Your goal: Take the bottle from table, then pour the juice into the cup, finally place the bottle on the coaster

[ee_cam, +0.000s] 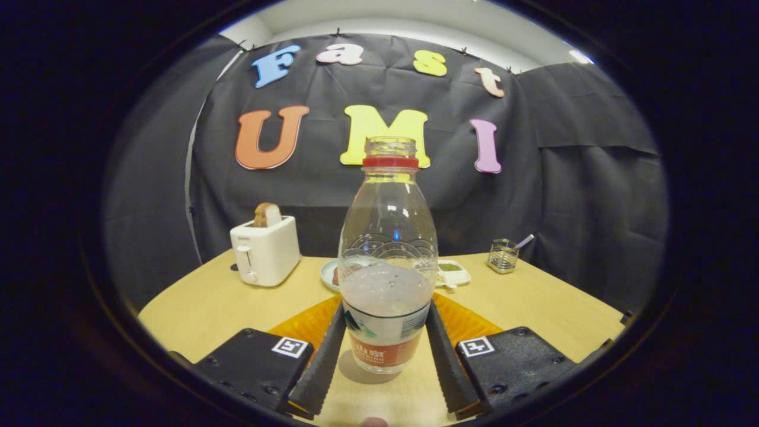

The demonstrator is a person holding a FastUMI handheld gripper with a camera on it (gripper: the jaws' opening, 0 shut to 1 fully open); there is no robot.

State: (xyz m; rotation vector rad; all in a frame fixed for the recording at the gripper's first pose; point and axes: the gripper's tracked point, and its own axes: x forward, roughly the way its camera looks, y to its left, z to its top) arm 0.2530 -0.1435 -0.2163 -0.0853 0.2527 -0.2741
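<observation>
Right now your bottle (386, 261) stands upright on the wooden table (207, 302), uncapped, partly filled with a cloudy liquid. It sits between your gripper (385, 320) fingers, whose pads flank its lower body; whether both actually press on it you cannot tell. An orange coaster (308, 323) lies under and behind the fingers. Farther back you see a small plate (329, 274), a white dish (453, 273), a white toaster (265, 249) holding bread, and a wire holder (503, 255).
</observation>
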